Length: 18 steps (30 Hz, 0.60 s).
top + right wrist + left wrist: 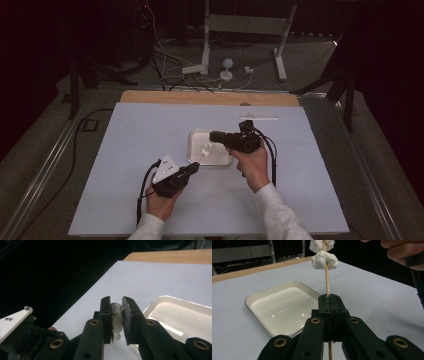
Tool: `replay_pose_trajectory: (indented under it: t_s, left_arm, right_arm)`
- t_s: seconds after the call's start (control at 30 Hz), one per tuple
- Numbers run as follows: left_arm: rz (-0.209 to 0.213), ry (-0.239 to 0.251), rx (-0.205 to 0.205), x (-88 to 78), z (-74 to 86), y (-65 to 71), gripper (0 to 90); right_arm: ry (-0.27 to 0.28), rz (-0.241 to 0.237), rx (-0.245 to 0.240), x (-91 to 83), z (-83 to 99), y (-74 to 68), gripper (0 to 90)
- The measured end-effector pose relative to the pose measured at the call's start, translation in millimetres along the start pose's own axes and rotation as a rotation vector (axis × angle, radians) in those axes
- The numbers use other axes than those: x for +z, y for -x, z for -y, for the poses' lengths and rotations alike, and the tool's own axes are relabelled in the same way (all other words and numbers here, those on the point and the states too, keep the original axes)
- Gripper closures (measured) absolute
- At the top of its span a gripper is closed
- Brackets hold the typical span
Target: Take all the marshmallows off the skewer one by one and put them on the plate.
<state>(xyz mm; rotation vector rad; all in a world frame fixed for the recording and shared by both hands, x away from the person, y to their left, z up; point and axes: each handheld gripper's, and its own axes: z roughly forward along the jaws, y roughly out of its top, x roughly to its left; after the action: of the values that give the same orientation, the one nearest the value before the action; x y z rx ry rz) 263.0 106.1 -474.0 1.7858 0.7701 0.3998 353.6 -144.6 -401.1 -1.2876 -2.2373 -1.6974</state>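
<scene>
The left gripper (329,302) is clenched on a wooden skewer (327,280), jaws pinched tight round the stick. The skewer rises from them, tilted toward the tray, w/ 2 white marshmallows on its upper part – the lower marshmallow (324,260) clear of the jaws, another above it at the frame's top edge. The right gripper (117,307) is closed on a soft white lump (117,316), squeezed between its pads – prob. one of those marshmallows, since in the high view that gripper (214,136) reaches the skewer's far end (205,150) over the tray.

Step in hand, as I read it: working a marshmallow along the stick, either threading it on or pulling it off; can't tell which. Next move calls for a slide straight along the skewer's axis while the left hand holds it rigid, w/o crushing the lump or bending the stick.

The white tray (197,137) sits near the mat's centre, slightly toward the far edge. Its bed (284,307) looks bare and glossy, nothing in it. A thin white strip (257,118) lies near the mat's far edge.
</scene>
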Motion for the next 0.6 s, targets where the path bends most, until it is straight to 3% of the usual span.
replay_pose_trajectory:
  t_s: [0.6]
  left_arm:
    - [-0.018,-0.028,0.025,-0.1,-0.2,1.7,90.0]
  right_arm:
    - [0.079,0.066,-0.012,-1.7,2.8,1.6,86.6]
